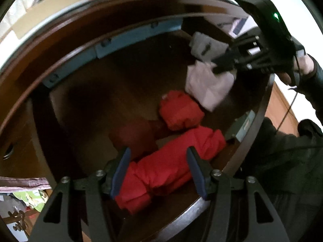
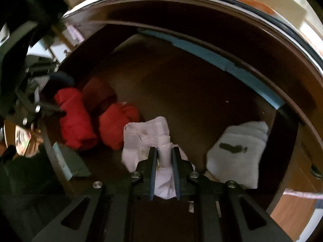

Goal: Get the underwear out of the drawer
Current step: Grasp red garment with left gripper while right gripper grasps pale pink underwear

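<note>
The open wooden drawer (image 1: pixel 84 92) holds folded underwear. In the left wrist view my left gripper (image 1: pixel 158 155) is open, its fingers either side of a long red roll (image 1: pixel 171 165). A second red bundle (image 1: pixel 180 111) and a darker red one (image 1: pixel 137 135) lie beyond. My right gripper (image 2: pixel 164 151) is shut on a white underwear piece (image 2: pixel 145 133), pinching a fold of it. It also shows in the left wrist view (image 1: pixel 220 66) on the white piece (image 1: pixel 210 86). A white folded piece with a dark mark (image 2: pixel 236 151) lies at the right.
Blue strips (image 1: pixel 129 38) line the drawer's back wall. The drawer's front edge (image 1: pixel 250 141) curves at the right. Cloth items (image 1: pixel 30 197) sit lower left outside the drawer. A cardboard box (image 1: pixel 60 6) stands on top behind.
</note>
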### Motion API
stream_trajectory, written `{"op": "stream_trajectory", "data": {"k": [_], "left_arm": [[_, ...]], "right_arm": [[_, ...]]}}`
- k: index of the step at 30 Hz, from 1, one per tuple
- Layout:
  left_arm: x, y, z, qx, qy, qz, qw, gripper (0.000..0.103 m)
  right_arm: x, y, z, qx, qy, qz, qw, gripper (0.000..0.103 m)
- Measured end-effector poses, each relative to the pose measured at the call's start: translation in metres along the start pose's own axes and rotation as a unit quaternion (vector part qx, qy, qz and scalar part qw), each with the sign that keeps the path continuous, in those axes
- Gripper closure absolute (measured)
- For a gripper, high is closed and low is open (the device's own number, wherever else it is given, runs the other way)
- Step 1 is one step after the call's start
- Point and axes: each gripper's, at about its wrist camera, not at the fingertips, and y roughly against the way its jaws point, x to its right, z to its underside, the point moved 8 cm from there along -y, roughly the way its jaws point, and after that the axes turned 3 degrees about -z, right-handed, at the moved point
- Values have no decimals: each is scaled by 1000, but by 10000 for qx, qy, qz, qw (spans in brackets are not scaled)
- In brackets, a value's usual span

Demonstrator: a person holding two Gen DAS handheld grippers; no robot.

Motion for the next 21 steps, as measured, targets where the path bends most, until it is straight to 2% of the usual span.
{"op": "stream_trajectory", "data": {"k": [2, 11, 14, 17, 19, 21], "left_arm": [[1, -4, 1, -136, -45, 89, 9999, 45], [2, -15, 4, -584, 63, 644, 9962, 45], [1, -20, 4, -698, 177, 818, 9940, 45], [3, -23, 5, -800, 163, 914, 9925, 45], [3, -25, 4, -854, 178, 947, 9917, 45], [4, -27, 4, -915, 159, 962, 9910, 45]], "right_arm": [[5, -3, 0, 3, -63, 46, 10000, 86], [4, -6, 3, -39, -220, -465, 9987, 86], [5, -6, 4, -80, -315, -579, 9978, 83], [1, -6, 7, -133, -261, -653, 9974, 74], [1, -5, 9, -172, -215, -641, 9976, 57], [-2, -10, 10, -240, -163, -704, 9971, 57]]}}
